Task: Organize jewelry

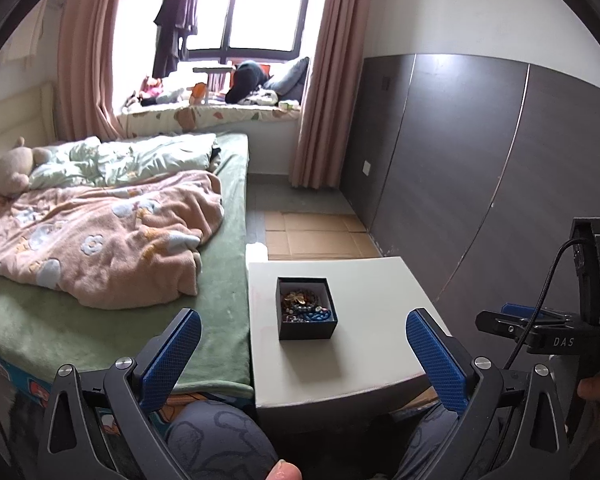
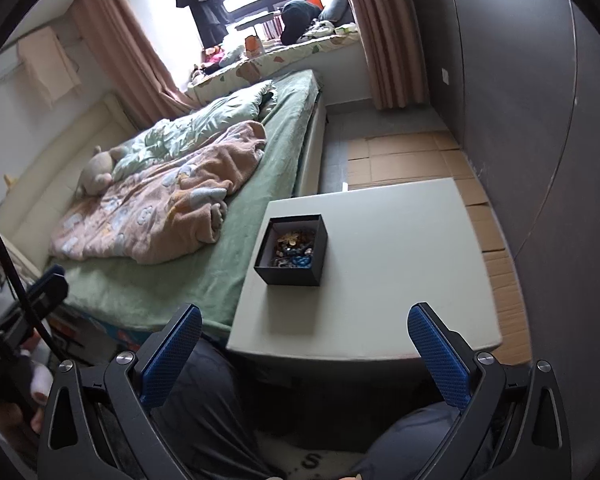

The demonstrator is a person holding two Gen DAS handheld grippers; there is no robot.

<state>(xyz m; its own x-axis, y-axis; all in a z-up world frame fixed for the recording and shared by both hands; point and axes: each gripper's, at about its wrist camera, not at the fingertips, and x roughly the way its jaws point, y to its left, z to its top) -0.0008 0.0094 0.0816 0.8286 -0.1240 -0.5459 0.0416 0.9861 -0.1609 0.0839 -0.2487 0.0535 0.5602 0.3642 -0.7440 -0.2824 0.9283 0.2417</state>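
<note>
A small black open box (image 1: 307, 330) stands on a white square table (image 1: 380, 320). It holds a tangle of jewelry (image 1: 305, 306): gold pieces, dark beads and a blue piece. My left gripper (image 1: 304, 320) is open and empty, held back from the table's near edge, the box between its blue pads. In the right wrist view the box (image 2: 290, 276) and jewelry (image 2: 294, 250) sit at the table's (image 2: 400, 260) left side. My right gripper (image 2: 305, 316) is open and empty, near the table's front edge. The right gripper's body (image 1: 556, 328) shows at the left view's right.
A bed (image 1: 112, 240) with a green sheet, a pink blanket and a plush toy runs along the table's left side. A grey panelled wall (image 1: 480, 160) is on the right. Flattened cardboard (image 1: 316, 236) covers the floor beyond the table. The person's knees (image 1: 220, 440) are under the near edge.
</note>
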